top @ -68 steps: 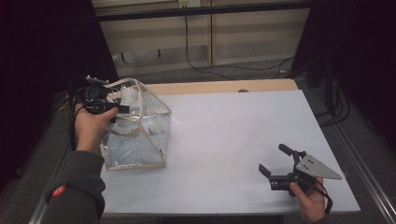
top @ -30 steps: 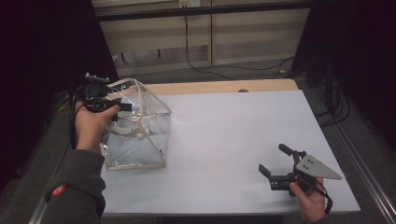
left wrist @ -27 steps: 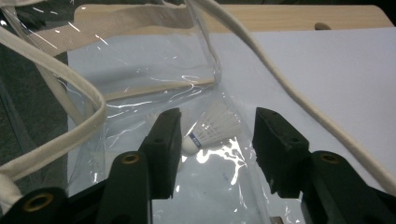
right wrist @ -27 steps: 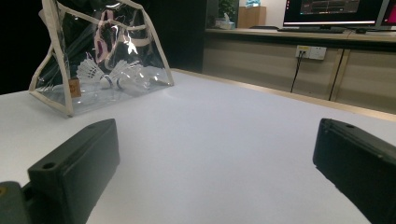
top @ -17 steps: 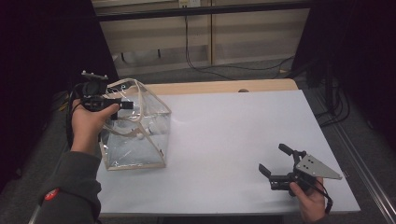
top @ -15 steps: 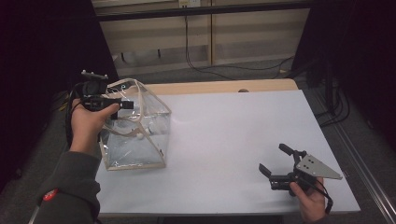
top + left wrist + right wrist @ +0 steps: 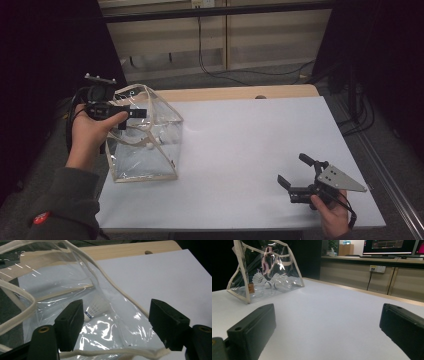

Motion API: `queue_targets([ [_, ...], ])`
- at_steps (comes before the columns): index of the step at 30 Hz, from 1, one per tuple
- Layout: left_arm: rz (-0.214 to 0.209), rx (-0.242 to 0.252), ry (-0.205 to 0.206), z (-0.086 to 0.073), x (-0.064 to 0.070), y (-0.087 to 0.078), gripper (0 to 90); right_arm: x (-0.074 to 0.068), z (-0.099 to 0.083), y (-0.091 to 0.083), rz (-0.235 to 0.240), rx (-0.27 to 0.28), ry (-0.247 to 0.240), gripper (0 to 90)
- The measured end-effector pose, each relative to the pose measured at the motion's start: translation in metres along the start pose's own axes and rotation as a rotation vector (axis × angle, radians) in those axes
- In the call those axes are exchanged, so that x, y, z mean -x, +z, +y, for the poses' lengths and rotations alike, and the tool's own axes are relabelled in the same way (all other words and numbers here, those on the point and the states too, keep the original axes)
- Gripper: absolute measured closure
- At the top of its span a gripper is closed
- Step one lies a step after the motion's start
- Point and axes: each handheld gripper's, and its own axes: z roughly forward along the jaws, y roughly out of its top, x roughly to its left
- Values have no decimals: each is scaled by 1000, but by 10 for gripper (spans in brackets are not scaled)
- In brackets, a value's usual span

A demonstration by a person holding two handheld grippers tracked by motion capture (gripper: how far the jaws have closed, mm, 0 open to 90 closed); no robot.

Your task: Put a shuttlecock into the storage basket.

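Note:
A clear plastic bag (image 7: pixel 145 137) with cream trim stands on the left of the white table (image 7: pixel 240 150). Inside it lies a white shuttlecock (image 7: pixel 96 308), and through its wall I see shuttlecocks (image 7: pixel 268 280) from the right gripper view. My left gripper (image 7: pixel 131 117) hovers at the bag's upper left rim, open. In the left gripper view the jaws stand wide apart, with the bag's mouth (image 7: pixel 75 290) below them and its cream rim running between them. My right gripper (image 7: pixel 292 170) is open near the table's front right corner, nothing between its jaws (image 7: pixel 327 322).
A wooden strip (image 7: pixel 240 92) borders the table's far edge. Beyond it run a low wall and cables (image 7: pixel 215 55). A metal rail (image 7: pixel 385 165) lines the right side. Monitors (image 7: pixel 392 245) stand on a far counter.
My left hand and gripper have shifted slightly up and back at the bag's rim. The right gripper has stayed in place.

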Motion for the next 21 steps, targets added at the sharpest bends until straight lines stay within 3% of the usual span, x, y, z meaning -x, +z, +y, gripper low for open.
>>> queue_targets([
  [11,-35,7,25,-8,2,-13,212,-2,1,1,4,2,-4,5],
  [21,-105,-19,64,-16,6,-18,178,-2,1,1,3,2,-3,5],
])
